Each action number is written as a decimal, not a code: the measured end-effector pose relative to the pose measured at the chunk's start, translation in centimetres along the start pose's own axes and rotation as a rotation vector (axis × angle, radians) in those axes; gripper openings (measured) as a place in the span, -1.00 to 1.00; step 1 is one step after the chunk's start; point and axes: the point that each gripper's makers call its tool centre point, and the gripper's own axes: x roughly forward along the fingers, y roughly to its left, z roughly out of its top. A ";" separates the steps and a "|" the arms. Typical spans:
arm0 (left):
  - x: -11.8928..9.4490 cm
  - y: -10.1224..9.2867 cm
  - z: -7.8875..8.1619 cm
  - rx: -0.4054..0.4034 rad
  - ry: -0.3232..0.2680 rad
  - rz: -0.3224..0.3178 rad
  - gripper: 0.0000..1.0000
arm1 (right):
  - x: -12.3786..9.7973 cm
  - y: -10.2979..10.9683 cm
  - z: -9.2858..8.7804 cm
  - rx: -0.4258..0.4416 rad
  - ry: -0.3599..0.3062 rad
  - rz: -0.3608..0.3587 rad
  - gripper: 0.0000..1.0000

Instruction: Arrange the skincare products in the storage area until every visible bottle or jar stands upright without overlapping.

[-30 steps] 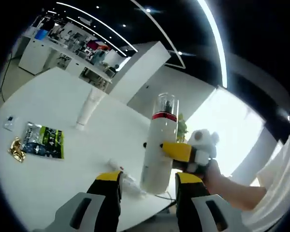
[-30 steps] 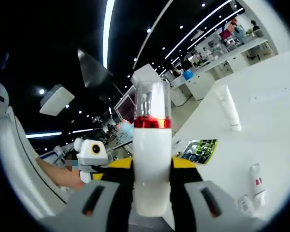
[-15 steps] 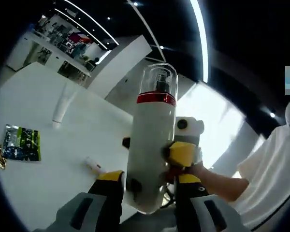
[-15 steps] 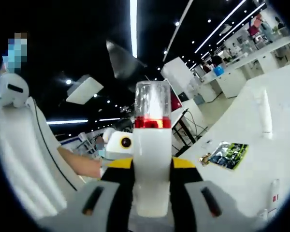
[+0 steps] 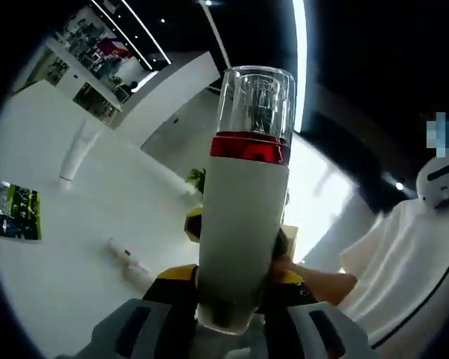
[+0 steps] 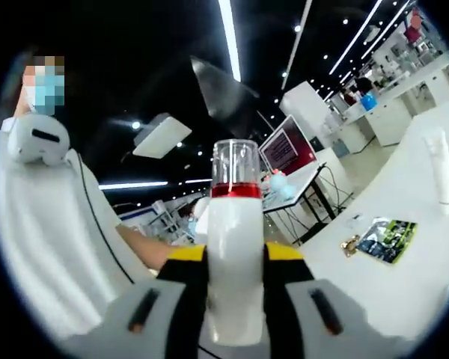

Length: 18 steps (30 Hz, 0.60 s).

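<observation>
Above the white table (image 5: 52,247), white bottle (image 5: 243,224) with red band, both tongs (image 5: 228,288) (image 6: 236,265) clamped on it

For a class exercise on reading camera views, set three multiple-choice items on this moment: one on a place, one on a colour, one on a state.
1. Where is the green packet?
A. flat on the white table
B. between the jaws
C. on the bottle's cap

2. What colour is the band under the bottle's clear cap?
A. blue
B. red
C. green

3. How is the right gripper?
A. open, holding nothing
B. shut on the packet
C. shut on the bottle

Answers: A, it lies on the tabletop; B, a red ring shows; C, both jaws press the bottle's sides.
</observation>
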 end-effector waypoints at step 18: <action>-1.0 0.3 -0.9 0.116 0.056 0.082 -0.37 | 0.7 0.5 -1.2 0.019 0.079 0.042 -0.42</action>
